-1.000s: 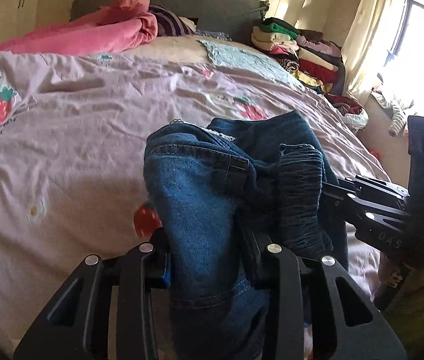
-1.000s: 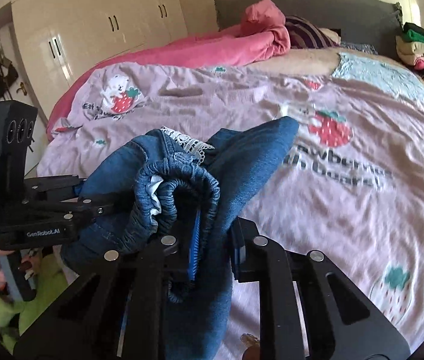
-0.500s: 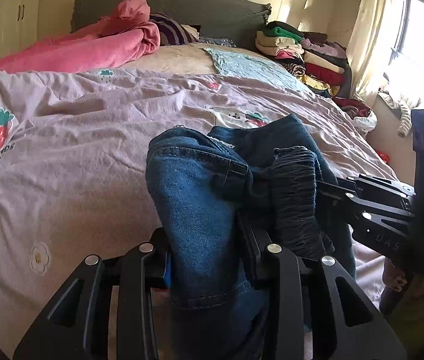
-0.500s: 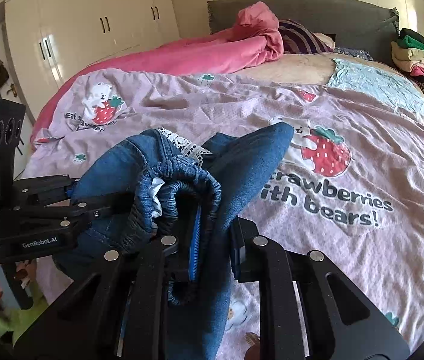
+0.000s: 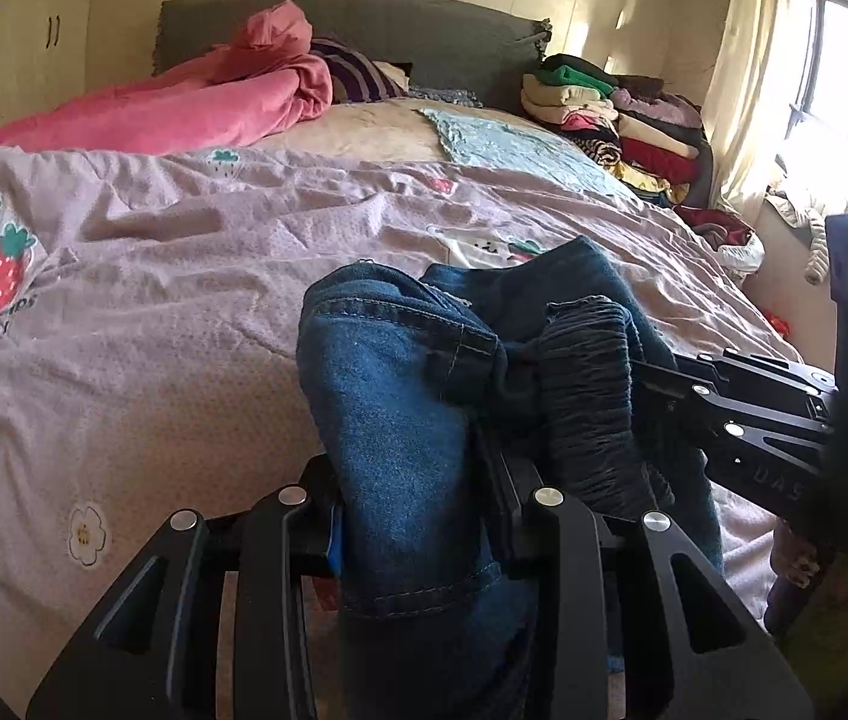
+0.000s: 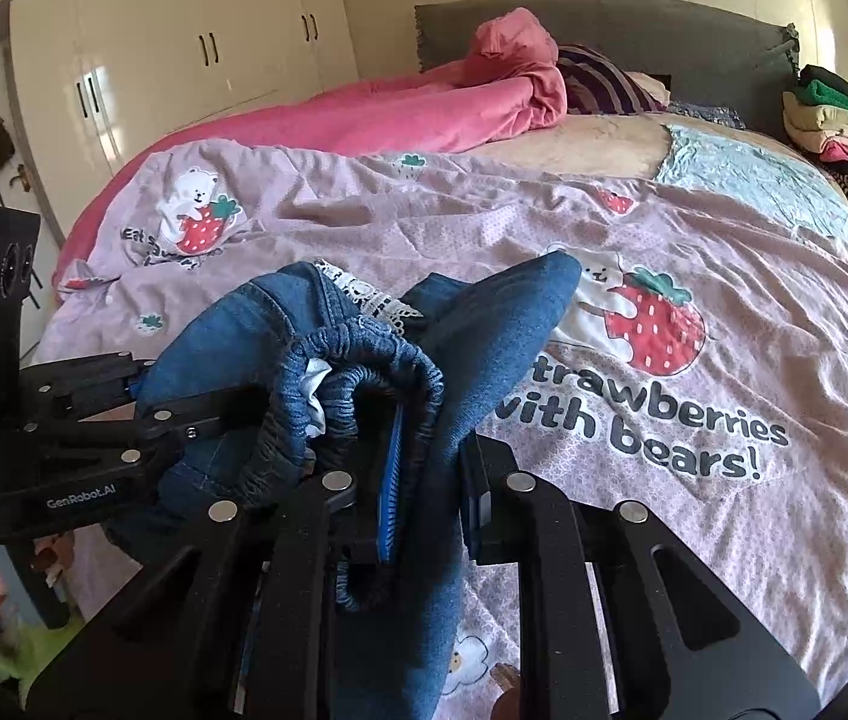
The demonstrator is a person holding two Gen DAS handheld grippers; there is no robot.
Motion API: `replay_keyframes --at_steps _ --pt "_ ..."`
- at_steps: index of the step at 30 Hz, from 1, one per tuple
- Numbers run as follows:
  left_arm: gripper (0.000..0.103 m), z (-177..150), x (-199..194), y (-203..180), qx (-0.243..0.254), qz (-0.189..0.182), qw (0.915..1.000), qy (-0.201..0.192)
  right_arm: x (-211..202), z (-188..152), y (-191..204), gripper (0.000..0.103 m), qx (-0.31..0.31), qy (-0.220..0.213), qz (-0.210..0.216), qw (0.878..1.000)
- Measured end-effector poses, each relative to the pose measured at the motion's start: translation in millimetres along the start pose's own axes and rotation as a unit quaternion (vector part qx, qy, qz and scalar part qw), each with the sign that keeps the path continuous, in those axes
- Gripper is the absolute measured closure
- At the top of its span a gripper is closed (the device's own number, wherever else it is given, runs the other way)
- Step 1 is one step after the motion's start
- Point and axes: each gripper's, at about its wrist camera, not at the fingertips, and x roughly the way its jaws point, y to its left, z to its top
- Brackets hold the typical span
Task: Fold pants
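Pants (image 5: pixel 399 408) clamped between both tongs, above bed (image 5: pixel 183 276).

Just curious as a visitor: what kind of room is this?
A bedroom, most likely: a bed with a strawberry-bear cover, built-in wardrobes along the wall, and folded clothes piled by the headboard.

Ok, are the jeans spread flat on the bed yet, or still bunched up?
Still bunched: the jeans hang in a crumpled bundle above the bedspread, elastic waistband doubled over.

Right gripper (image 6: pixel 424 495) and left gripper (image 6: pixel 183 420) both clamp bunched denim pants (image 6: pixel 363 360) above the bedspread (image 6: pixel 724 300).
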Motion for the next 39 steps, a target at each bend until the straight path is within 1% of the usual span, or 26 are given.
replay_keyframes --at_steps 4,7,8,15,19,24,31,34,35,36,38,39 --pt "0.069 -6 12 6 -0.014 0.001 0.9998 0.017 11 -7 -8 0.092 0.022 0.020 -0.007 1.000" --pt "0.064 -10 16 11 -0.023 0.000 0.9994 0.026 17 -13 -17 0.092 0.042 0.037 -0.016 0.998" --pt "0.064 -11 17 12 -0.026 -0.002 0.9993 0.028 18 -14 -18 0.090 0.046 0.041 -0.017 0.998" --pt "0.058 -18 23 13 -0.022 0.000 0.9992 0.034 29 -27 -29 0.085 0.076 0.071 -0.032 0.994" --pt "0.057 -20 25 14 -0.024 -0.001 0.9990 0.038 30 -29 -30 0.080 0.080 0.072 -0.040 0.993" --pt "0.057 -20 25 13 -0.023 -0.001 0.9990 0.037 29 -29 -27 0.079 0.074 0.073 -0.045 0.994" --pt "0.057 -21 25 13 -0.024 -0.002 0.9990 0.037 27 -29 -26 0.074 0.071 0.071 -0.048 0.994" --pt "0.057 -21 25 14 -0.025 -0.003 0.9990 0.036 24 -29 -26 0.068 0.069 0.068 -0.054 0.994" --pt "0.055 -19 24 12 -0.025 -0.004 0.9990 0.036 23 -29 -26 0.065 0.070 0.067 -0.054 0.994" --pt "0.051 -19 23 12 -0.025 -0.004 0.9991 0.036 22 -28 -26 0.063 0.071 0.065 -0.054 0.994" --pt "0.050 -20 22 12 -0.024 -0.005 0.9991 0.036 19 -28 -25 0.058 0.071 0.061 -0.053 0.994" --pt "0.050 -20 21 12 -0.024 -0.007 0.9991 0.035 17 -28 -25 0.056 0.070 0.059 -0.058 0.994"
